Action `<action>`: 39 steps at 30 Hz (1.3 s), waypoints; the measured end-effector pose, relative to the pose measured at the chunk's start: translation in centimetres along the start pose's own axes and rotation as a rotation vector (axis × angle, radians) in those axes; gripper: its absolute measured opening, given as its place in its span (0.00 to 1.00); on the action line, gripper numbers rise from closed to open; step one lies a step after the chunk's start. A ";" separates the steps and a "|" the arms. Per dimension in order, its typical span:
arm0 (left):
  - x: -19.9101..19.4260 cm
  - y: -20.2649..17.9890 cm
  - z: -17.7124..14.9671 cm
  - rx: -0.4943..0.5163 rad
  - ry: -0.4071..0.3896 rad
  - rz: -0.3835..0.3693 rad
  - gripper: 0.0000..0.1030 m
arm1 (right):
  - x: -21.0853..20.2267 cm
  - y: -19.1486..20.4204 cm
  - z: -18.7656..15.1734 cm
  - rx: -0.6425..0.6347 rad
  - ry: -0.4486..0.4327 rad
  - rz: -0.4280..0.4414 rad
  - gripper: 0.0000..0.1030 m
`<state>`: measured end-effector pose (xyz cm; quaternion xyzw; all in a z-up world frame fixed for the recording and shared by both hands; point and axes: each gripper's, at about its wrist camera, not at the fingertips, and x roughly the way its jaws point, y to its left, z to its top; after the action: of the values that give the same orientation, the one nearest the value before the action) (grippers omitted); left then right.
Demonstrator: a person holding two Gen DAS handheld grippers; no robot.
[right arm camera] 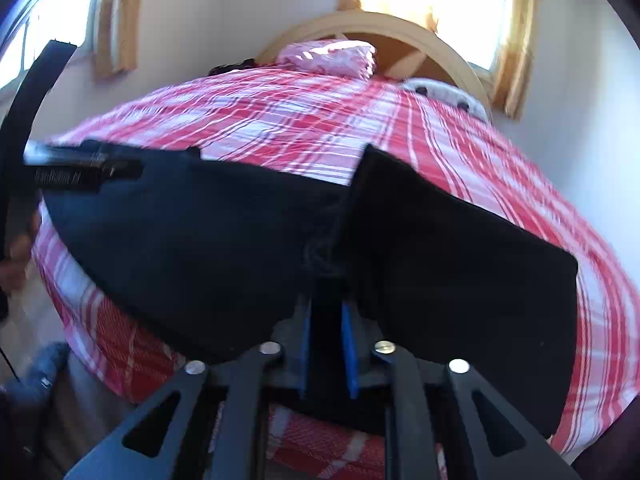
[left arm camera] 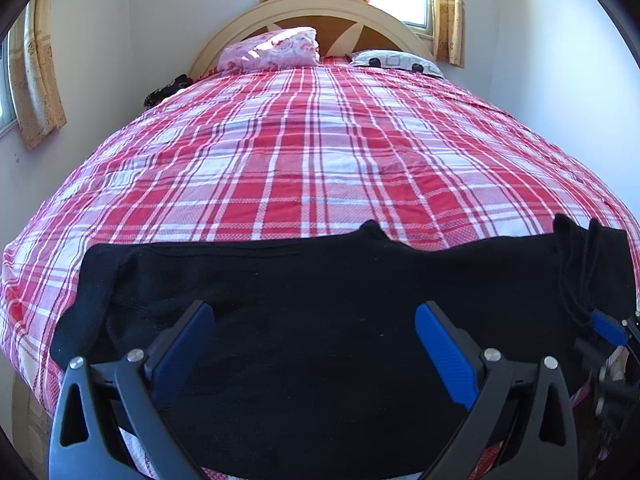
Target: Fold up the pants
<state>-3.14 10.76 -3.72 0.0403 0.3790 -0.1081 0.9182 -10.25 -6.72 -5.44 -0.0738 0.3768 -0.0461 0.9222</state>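
Observation:
Black pants lie across the near edge of the bed, spread left to right. My left gripper hovers over their middle, open wide, with only flat cloth below its blue pads. At the right end the cloth is bunched and lifted where my right gripper holds it. In the right wrist view the right gripper has its blue pads close together on a fold of the black pants, which drape to both sides. The left gripper's body and a hand show at the left edge.
The bed has a red and white plaid sheet. A pink pillow and a patterned white pillow lie by the curved headboard. Walls stand close on both sides; curtained windows are behind and at left. A grey-blue object lies on the floor.

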 end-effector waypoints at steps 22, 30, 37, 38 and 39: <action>-0.2 -13.0 1.0 0.135 0.073 -0.486 0.96 | 3.4 -11.2 2.0 0.461 -0.028 0.136 0.27; 1.3 -17.5 -0.4 0.155 0.152 -0.501 0.93 | -0.4 -14.0 -0.3 0.604 -0.150 0.178 0.27; 0.3 -18.4 -0.3 0.168 0.127 -0.471 0.36 | -2.6 -17.2 -3.5 0.715 -0.197 0.114 0.28; 0.3 -18.1 -0.2 0.148 0.132 -0.471 0.30 | -2.5 -17.4 -3.8 0.730 -0.201 0.124 0.28; 0.3 -17.5 0.2 0.109 0.141 -0.500 0.12 | -2.4 -17.2 -4.1 0.736 -0.200 0.133 0.28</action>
<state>-6.78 -6.38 -3.66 0.0022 0.4339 -0.3486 0.8308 -15.31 -23.73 -3.70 0.2826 0.2471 -0.1107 0.9202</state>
